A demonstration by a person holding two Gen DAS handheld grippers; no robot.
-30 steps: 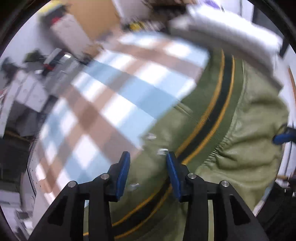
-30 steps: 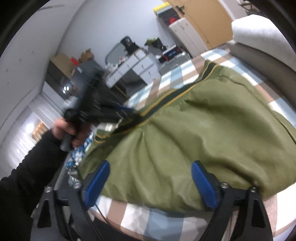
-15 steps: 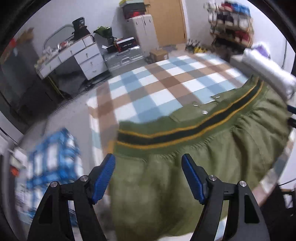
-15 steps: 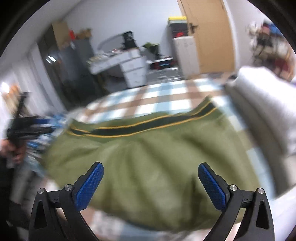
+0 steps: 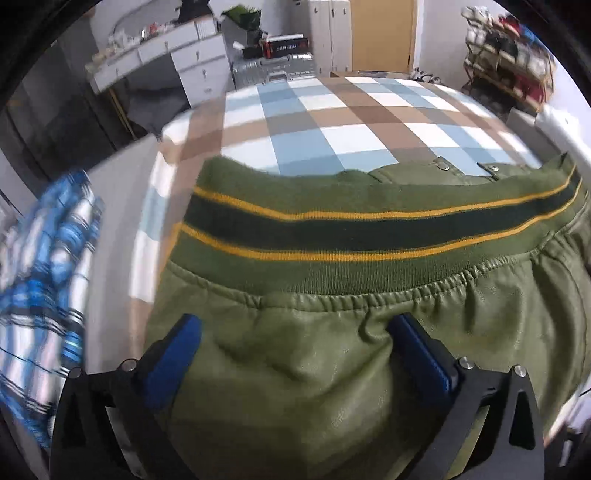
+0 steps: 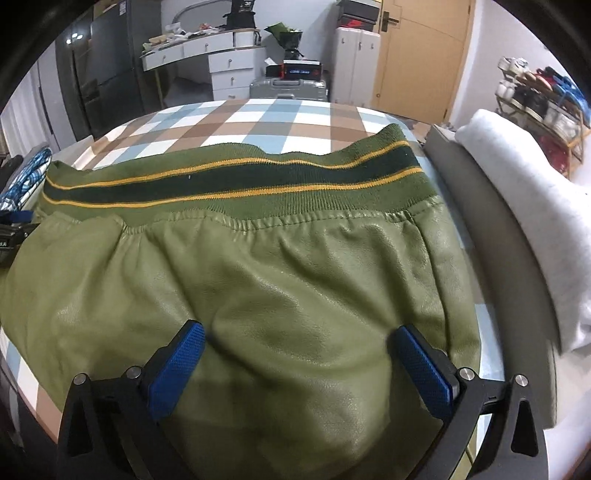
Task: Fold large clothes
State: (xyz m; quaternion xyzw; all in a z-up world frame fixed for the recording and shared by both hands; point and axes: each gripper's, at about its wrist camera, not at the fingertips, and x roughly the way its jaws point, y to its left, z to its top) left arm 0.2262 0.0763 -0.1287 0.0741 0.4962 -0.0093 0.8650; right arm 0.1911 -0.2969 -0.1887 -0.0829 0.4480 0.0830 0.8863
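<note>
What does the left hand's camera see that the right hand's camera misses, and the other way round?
Only the left wrist view shows the metal snaps on the jacket flap beyond the striped band, and a blurred blue-and-white cloth filling its left side. Only the right wrist view shows the white rolled bedding, the dark fridge and the door handle. Both show the green jacket lying on the checked bedcover, its striped band, the silver suitcase, and an open gripper: left gripper, right gripper.
</note>
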